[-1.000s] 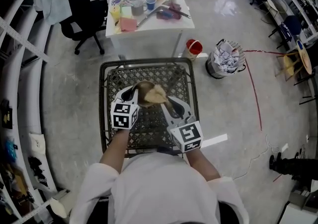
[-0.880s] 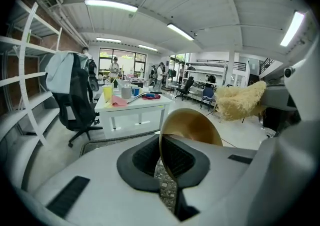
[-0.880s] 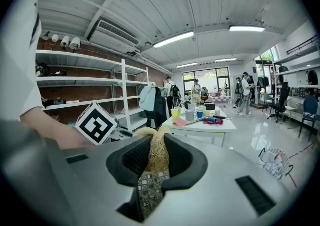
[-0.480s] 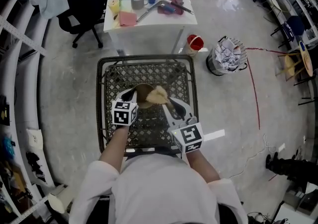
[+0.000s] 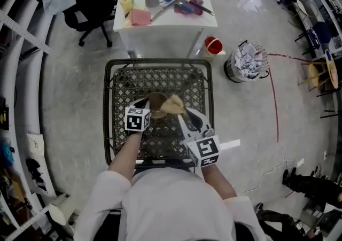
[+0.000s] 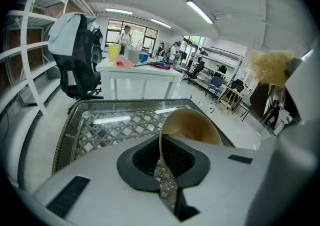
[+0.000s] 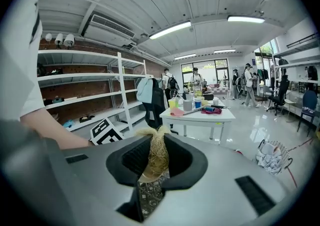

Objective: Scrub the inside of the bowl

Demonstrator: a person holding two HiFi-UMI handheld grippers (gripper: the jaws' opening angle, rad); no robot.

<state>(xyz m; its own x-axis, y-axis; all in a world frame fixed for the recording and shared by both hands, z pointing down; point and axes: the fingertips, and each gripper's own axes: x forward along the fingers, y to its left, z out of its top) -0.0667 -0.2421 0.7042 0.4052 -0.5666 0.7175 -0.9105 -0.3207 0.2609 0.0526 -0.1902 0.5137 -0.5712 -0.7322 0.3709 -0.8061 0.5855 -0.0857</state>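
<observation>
1. Left gripper: fingers are pinching narrow on the rim of the tan bowl, which is tilting with its hollow facing the right gripper.
2. Right gripper: fingers are clamping a straw-coloured scrubber, whose frayed end is sticking up past them.
3. Bowl and scrubber: in the head view they are meeting over the middle of the wicker bench, which has a glass top.
4. Change from a second ago: both grippers and the bowl are sitting lower and looking smaller from above, the left gripper most. The white table and the office chair are lying nearer the top edge.
5. Surroundings: a red bucket and a bin of crumpled paper are standing on the floor to the right.
6. Hard to make out:
   - The marker cubes are covering most of the fingers from above.
   - The left fingers are hiding the bowl's base.
   - In the right gripper view only a sliver of the bowl is showing under the scrubber.
   - Whether the bowl is touching the bench cannot be told.
</observation>
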